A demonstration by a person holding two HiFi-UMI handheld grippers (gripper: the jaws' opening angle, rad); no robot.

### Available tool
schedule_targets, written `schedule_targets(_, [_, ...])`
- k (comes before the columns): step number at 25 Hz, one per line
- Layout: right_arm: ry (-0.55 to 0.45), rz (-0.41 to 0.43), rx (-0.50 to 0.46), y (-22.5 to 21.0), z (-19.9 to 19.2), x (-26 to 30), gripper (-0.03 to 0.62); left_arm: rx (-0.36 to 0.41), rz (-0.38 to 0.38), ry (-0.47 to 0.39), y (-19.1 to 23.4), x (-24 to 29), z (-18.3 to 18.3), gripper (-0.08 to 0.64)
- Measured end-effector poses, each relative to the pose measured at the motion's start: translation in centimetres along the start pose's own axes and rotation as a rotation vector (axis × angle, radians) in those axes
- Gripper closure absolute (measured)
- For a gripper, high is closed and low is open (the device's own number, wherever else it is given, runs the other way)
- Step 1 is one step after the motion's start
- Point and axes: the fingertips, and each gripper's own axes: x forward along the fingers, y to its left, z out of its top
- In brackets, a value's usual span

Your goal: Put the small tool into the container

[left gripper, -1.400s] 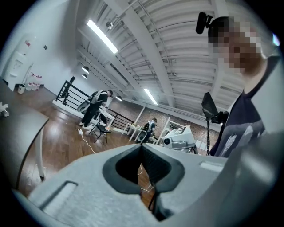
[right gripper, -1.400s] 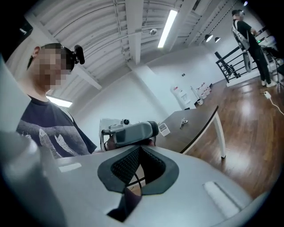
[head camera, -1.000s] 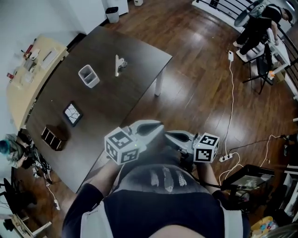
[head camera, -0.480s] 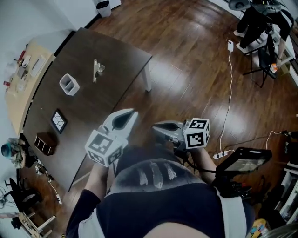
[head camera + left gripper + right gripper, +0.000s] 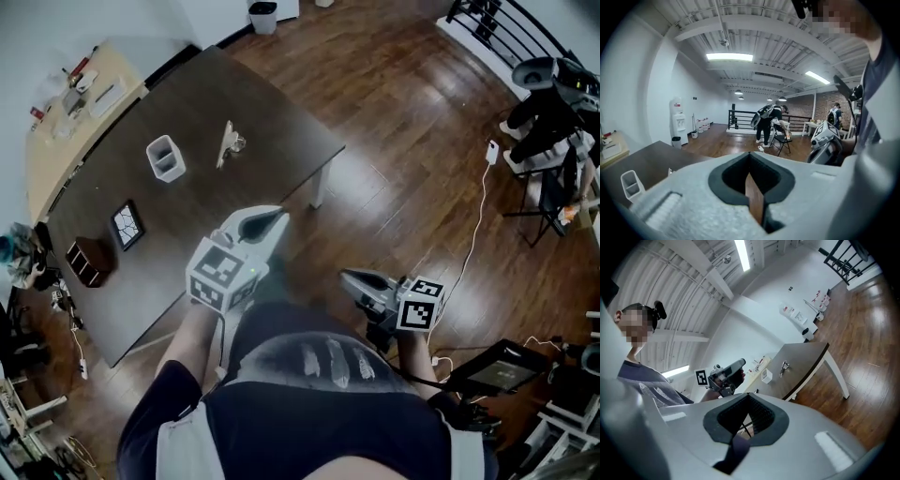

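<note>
The small metal tool (image 5: 228, 143) lies on the dark table (image 5: 272, 112), just right of the white open-topped container (image 5: 165, 157). Both stand far from my grippers. My left gripper (image 5: 275, 215) hovers near the table's near edge, its jaws shut with nothing between them. My right gripper (image 5: 349, 276) is lower and to the right, over the wooden floor, also shut and empty. The right gripper view shows the container (image 5: 766, 376) and the tool (image 5: 784, 366) on the table, with the left gripper (image 5: 725, 373) at the left. In the left gripper view the container (image 5: 629, 183) sits at the lower left.
A black-framed tile (image 5: 127, 225) and a brown box (image 5: 86, 262) rest on the table's left part. A light wooden desk (image 5: 66, 122) with clutter stands beyond it. The white table leg (image 5: 319, 192), floor cables (image 5: 478, 225) and people by chairs at the right are in view.
The head view has swung, so the table sits more central. My left gripper has come up toward the table's near edge and the right one has dropped lower right. Both stay shut.
</note>
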Motion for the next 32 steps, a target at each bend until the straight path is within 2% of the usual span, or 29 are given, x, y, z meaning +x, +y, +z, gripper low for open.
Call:
schedule_targets(6, [-0.007, -0.069, -0.008, -1.7, 4.4, 2.6, 0.592, 0.014, 0.095, 0.01, 9.4, 0.4, -0.6, 0.563])
schedule_targets(8, [0.027, -0.07, -0.04, -1.6, 5.9, 5.2, 0.592, 0.02, 0.127, 0.018, 12.9, 0.4, -1.0, 0.561])
schedule_targets(11, [0.099, -0.07, -0.094, -1.3, 7.5, 10.0, 0.592, -0.016, 0.176, 0.011, 18.2, 0.2, -1.9, 0.55])
schedule_targets(13, [0.14, -0.064, -0.125, -0.9, 8.7, 13.0, 0.592, -0.039, 0.189, 0.032, 21.1, 0.5, -3.1, 0.507])
schedule_targets(18, [0.229, -0.061, -0.128, -1.7, 10.4, 18.4, 0.592, -0.001, 0.231, 0.152, 27.4, 3.1, -7.1, 0.288])
schedule_targets(21, [0.25, -0.069, -0.113, -2.6, 11.5, 20.0, 0.592, 0.015, 0.286, 0.242, 30.4, 5.2, -10.0, 0.282])
schedule_targets(25, [0.332, -0.026, -0.125, -3.7, 12.3, 22.6, 0.592, 0.039, 0.366, 0.353, 34.1, 8.1, -13.3, 0.284])
schedule_targets(28, [0.38, 0.016, -0.154, -4.9, 13.7, 23.8, 0.592, 0.05, 0.381, 0.427, 35.6, 10.4, -14.8, 0.284])
schedule_targets(32, [0.368, 0.073, -0.137, -7.0, 17.1, 24.1, 0.592, 0.038, 0.388, 0.566, 36.3, 12.7, -17.9, 0.284])
